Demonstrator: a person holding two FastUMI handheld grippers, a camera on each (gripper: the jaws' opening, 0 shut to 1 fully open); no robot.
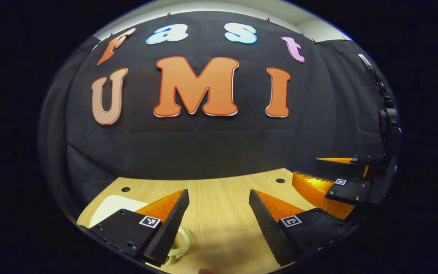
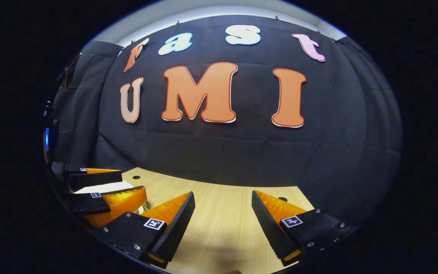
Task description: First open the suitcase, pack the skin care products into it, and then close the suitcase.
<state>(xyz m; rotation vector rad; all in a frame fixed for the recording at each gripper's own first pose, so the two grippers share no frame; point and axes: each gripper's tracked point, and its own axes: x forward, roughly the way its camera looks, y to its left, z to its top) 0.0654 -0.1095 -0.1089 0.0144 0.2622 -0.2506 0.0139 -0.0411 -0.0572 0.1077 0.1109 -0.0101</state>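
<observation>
Suitcase: a pale, flat thing with a rounded corner lies on the counter at the lower left of the left gripper view; it may be the suitcase, but too little of it is visible to be sure, and one cannot tell if it is open or closed.
Skin care products: none can be recognised with certainty. A small pale ring-shaped thing lies on the counter just beside the left finger of the left gripper; what it is cannot be told.
Left gripper: the left gripper has its two fingers spread wide apart and nothing is between them; it hangs low over the wooden counter.
Right gripper: the right gripper is also spread wide and holds nothing; bare wood is seen between its fingers. It stands just to the right of the left one, near it and side by side.
Progress: judging from both empty grippers, no item is being carried at this moment. It seems either the very beginning or the very end of the task; these pictures do not decide which.
What is left: it cannot be told.
</observation>
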